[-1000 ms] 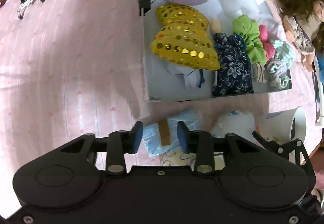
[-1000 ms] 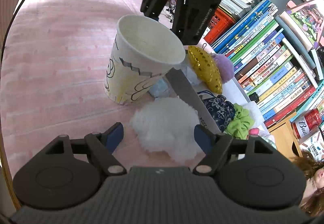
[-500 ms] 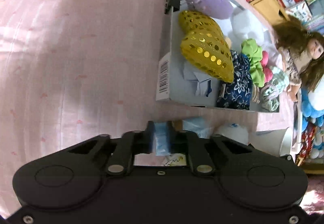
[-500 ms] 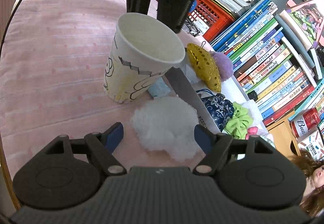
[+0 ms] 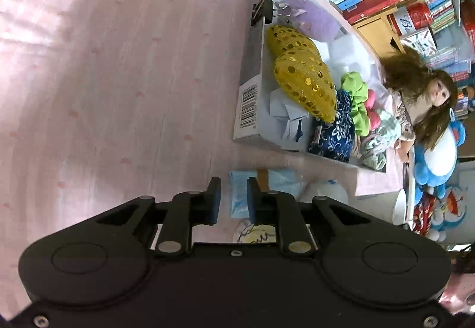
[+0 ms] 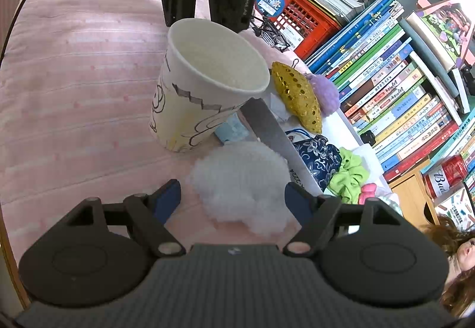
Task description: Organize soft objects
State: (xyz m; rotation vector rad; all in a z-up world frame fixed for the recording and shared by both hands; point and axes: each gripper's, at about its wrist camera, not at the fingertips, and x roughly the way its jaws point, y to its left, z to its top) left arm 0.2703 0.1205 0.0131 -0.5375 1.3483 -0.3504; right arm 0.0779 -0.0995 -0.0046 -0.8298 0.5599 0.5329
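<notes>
My left gripper (image 5: 233, 194) hovers low over a light blue tissue packet (image 5: 282, 179) on the pink cloth. Its jaws are opening. The packet's left edge shows in the narrow gap, and the pads do not press it. A white fluffy puff (image 6: 240, 179) lies between the wide-open fingers of my right gripper (image 6: 233, 194), loose on the cloth. Just beyond stands a white box (image 5: 249, 96) holding a gold sequin heart (image 5: 299, 75), a purple pompom (image 5: 311, 19), a navy floral pouch (image 5: 332, 132) and a green scrunchie (image 5: 356, 90).
A drawn-on paper cup (image 6: 190, 96) stands upright between the two grippers, beside the packet (image 6: 233, 129). Rows of books (image 6: 400, 84) and a red crate (image 6: 294, 22) line the far side. A doll (image 5: 421, 96) and a blue plush (image 5: 436, 155) lie past the box.
The left gripper swung left and tilted down, shut on the blue packet's edge, then parted its jaws again. The right gripper and the puff have not moved.
</notes>
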